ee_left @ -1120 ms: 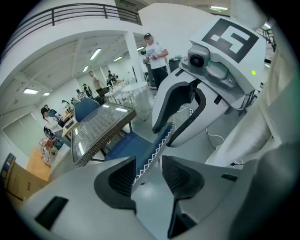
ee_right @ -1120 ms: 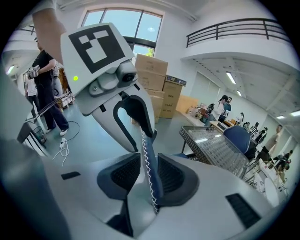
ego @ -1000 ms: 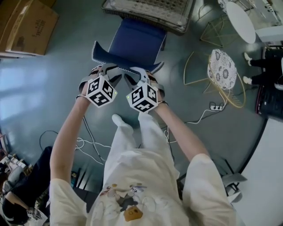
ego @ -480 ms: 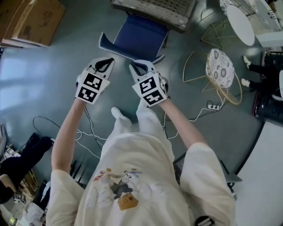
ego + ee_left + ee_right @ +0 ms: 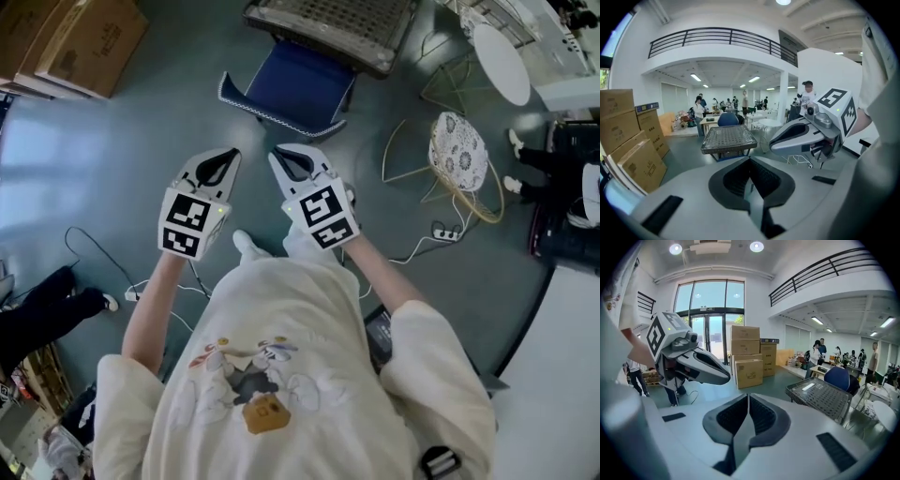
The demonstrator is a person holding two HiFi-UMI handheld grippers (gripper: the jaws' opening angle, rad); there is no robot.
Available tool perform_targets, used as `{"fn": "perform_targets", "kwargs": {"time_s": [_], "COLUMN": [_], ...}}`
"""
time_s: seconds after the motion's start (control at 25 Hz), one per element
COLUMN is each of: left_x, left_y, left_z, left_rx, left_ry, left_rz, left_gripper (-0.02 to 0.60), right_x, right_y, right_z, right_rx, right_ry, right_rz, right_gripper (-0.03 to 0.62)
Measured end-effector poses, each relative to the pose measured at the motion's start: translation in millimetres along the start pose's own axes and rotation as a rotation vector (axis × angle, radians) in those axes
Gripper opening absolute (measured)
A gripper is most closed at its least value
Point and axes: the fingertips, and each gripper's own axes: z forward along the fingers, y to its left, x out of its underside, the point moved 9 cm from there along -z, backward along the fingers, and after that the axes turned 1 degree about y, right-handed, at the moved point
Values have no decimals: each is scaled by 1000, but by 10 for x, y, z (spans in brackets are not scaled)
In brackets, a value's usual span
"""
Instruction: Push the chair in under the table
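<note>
The blue chair (image 5: 295, 82) stands near the top middle of the head view. The far edge of its seat is tucked beneath the near edge of the mesh-topped table (image 5: 328, 19), and its backrest faces down the frame. Both grippers hang below it, well apart from the backrest and touching nothing. The left gripper (image 5: 228, 155) has its jaws pressed together with nothing between them. The right gripper (image 5: 279, 156), just beside it to the right, has just been closing; its jaws now meet and are likewise empty. Further out, a wire-framed stool (image 5: 457, 145) with a patterned seat sits at the right, and a power strip (image 5: 442, 228) lies on the floor below it. Cardboard boxes (image 5: 89, 42) fill the upper left corner.
</note>
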Motion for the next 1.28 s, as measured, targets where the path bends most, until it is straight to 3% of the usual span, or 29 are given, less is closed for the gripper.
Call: {"fn": "perform_targets", "kwargs": {"time_s": [0.24,0.36,0.72,0.88,1.28], "left_x": [84,82,163,139,94], "left_y": [-116,-220,-431,-422,-558], "left_z": [-413,-597,-946,-967,-894], "left_rx": [-51,-95,-144,-132,-113], "left_ry": [-89,-117,-152,-159,-153], "left_rz": [-232,-281,-303,-291,-235], "left_gripper": [9,9,9,9,9], "right_x": [-207,-318,-436,-442,-377], "right_y": [337,511,902,1044,1002], "right_z": [-225,-360,-576,-600,-603], "right_rx": [-17,-13,23,32,45], "right_ry": [-54,-82,-133,-130,-115], "right_rz": [31,41,84,23,27], "right_gripper": [18,18,12,9,9]}}
